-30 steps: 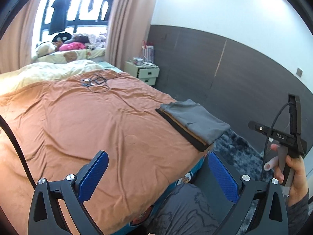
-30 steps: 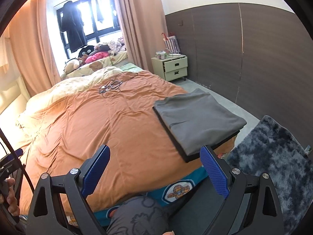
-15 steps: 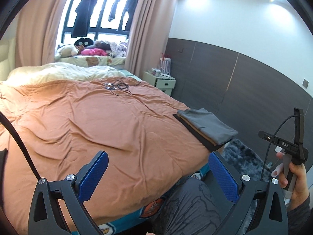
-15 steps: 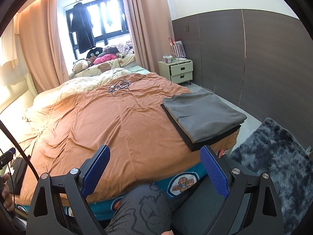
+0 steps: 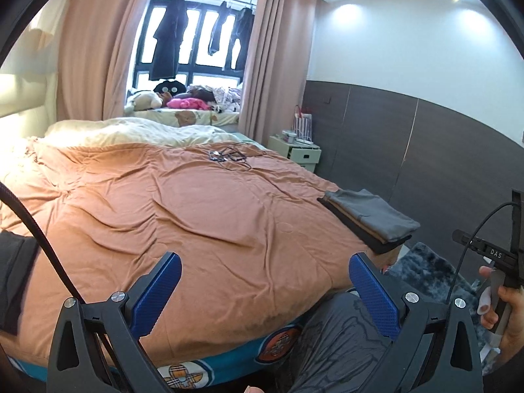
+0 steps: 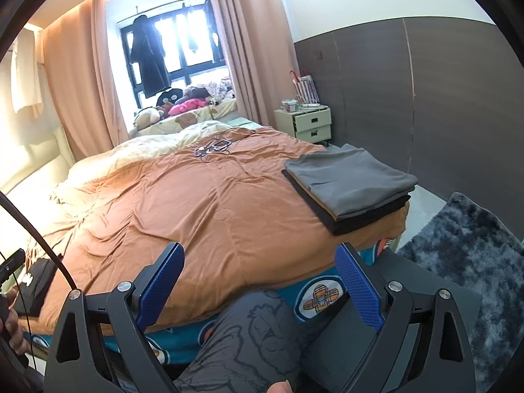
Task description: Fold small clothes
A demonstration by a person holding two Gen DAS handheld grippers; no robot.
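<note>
A stack of folded clothes (image 5: 373, 219) (image 6: 350, 180), grey on top with tan and black layers below, lies at the right corner of the orange bedspread (image 5: 183, 216) (image 6: 203, 209). My left gripper (image 5: 265, 291) hangs open above the bed's near edge, well left of the stack, with nothing between its blue pads (image 5: 157, 294). My right gripper (image 6: 262, 281) is open too, held over the person's knee (image 6: 258, 327), below and left of the stack. A dark garment (image 5: 13, 275) (image 6: 36, 285) lies at the bed's left edge.
Tangled cables (image 5: 229, 159) (image 6: 213, 147) rest on the far side of the bed. A nightstand (image 6: 304, 122) stands by the dark wall panel. A grey shag rug (image 6: 468, 249) covers the floor at right. A hand (image 5: 504, 308) holds the other gripper's handle.
Both grippers have drawn back and tilted upward, away from the folded stack, so more of the room shows. Their jaws stay open and empty.
</note>
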